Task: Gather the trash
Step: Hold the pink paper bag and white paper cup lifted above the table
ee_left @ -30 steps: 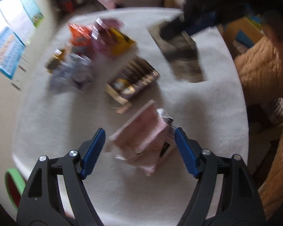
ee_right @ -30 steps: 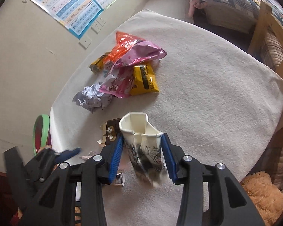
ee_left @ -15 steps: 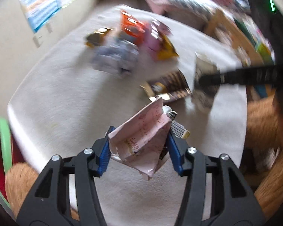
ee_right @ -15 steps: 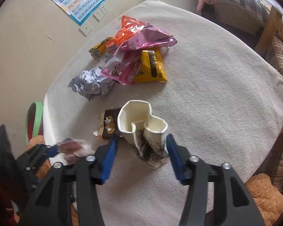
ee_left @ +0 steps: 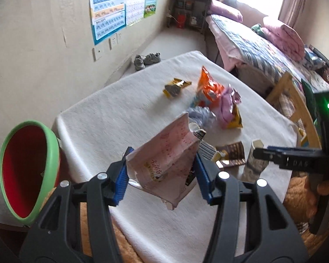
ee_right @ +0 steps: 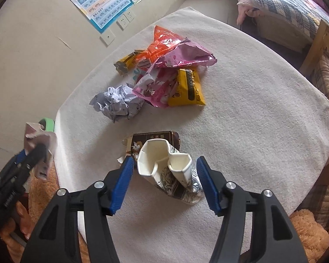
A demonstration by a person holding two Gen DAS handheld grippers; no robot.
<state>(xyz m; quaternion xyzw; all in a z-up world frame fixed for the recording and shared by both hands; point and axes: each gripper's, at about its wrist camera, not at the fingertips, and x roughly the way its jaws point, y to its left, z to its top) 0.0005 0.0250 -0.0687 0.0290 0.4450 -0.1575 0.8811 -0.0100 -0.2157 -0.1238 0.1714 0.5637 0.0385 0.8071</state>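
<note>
The left tool [ee_left: 161,178] is clamped on a crumpled pink wrapper [ee_left: 164,160], held in the air above the near corner of the bench [ee_left: 111,118], with the red bin [ee_left: 26,171] beside that corner. The right tool [ee_right: 165,183] is spread wide around a crushed paper cup [ee_right: 168,171] resting on the bench, its pads clear of the cup's sides. Just beyond the cup lies a brown wrapper [ee_right: 152,138]; farther off sit crumpled paper [ee_right: 118,103] and a heap of bright snack bags [ee_right: 171,70].
</note>
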